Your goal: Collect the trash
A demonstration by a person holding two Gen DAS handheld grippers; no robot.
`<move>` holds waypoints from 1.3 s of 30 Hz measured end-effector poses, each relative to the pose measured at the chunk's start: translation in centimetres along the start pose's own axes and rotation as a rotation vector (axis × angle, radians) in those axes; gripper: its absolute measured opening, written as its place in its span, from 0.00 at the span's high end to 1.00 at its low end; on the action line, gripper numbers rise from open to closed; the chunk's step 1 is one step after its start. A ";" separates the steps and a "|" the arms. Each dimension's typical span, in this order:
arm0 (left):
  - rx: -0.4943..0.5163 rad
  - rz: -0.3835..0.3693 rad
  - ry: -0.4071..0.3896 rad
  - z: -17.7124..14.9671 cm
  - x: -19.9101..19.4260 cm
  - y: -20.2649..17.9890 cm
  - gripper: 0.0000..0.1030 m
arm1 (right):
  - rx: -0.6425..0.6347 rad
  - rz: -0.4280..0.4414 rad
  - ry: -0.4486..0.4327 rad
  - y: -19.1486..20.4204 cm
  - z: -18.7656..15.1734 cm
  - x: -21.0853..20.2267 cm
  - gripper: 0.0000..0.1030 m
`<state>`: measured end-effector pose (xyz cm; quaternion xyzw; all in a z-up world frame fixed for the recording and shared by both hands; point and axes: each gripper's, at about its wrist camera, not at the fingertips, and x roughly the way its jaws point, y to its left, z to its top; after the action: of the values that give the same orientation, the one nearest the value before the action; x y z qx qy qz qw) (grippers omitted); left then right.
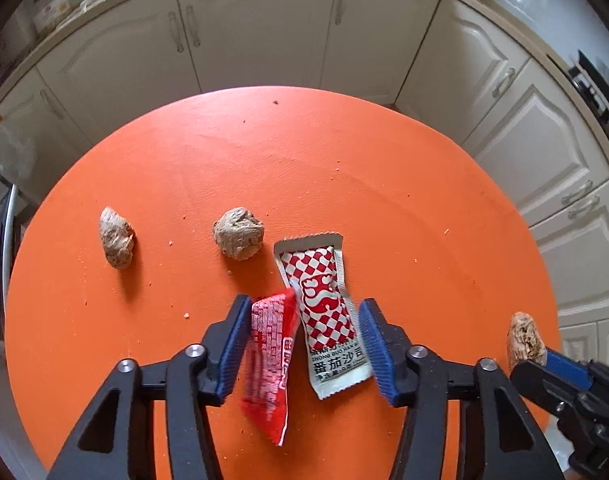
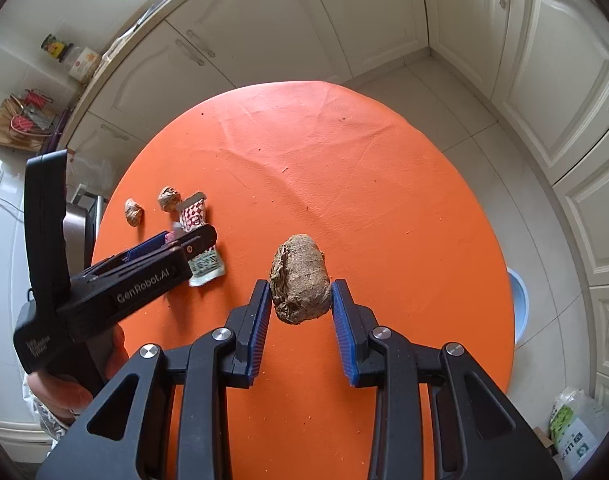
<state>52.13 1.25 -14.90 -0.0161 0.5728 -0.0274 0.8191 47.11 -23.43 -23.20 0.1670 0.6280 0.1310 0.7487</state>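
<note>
On the round orange table point(image 1: 344, 168), the trash lies scattered across the half nearest the person. Left claw point(image 1: 304, 344) points steeply down with two sachets between its blue pads: a red sachet point(image 1: 270, 364) against the left pad and a red-and-white checkered ketchup sachet point(image 1: 328, 312) against the right pad. The jaws stand partly closed around both sachets; the red one looks blurred and tilted off the surface, but whether the pads press firmly on the pair I cannot tell. The checkered sachet extends past the fingertips toward 12 o'clock.

Two brown crumpled paper balls rest on the table beyond the left claw: the nearer ball point(image 1: 238, 238) at about 11 o'clock from the fingertips, just beside the top corner of the checkered sachet, and the farther ball point(image 1: 117, 237) at about 10 o'clock, well apart.

Right claw point(image 2: 300, 312) holds a third brown paper wad point(image 2: 300, 284) (both blue pads bear on its sides), jaws partly closed on it, the wad lifted clear of the table. Seen from the right wrist, the left claw sits at 9 o'clock, carried by a hand point(image 2: 76, 380).

Small crumbs dot the orange surface. Cream cabinet doors point(image 1: 256, 28) stand behind the table, and a blue bin point(image 2: 518, 300) shows at the table's edge at 3 o'clock.
</note>
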 end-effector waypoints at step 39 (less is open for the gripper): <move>0.155 -0.135 0.083 -12.1 -7.9 1.9 0.78 | 0.059 0.003 -0.011 -1.9 -9.9 -4.7 0.70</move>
<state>38.08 3.69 -11.74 0.0096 0.6000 -0.1274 0.7898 36.50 -26.23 -21.36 0.1904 0.6272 0.1126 0.7468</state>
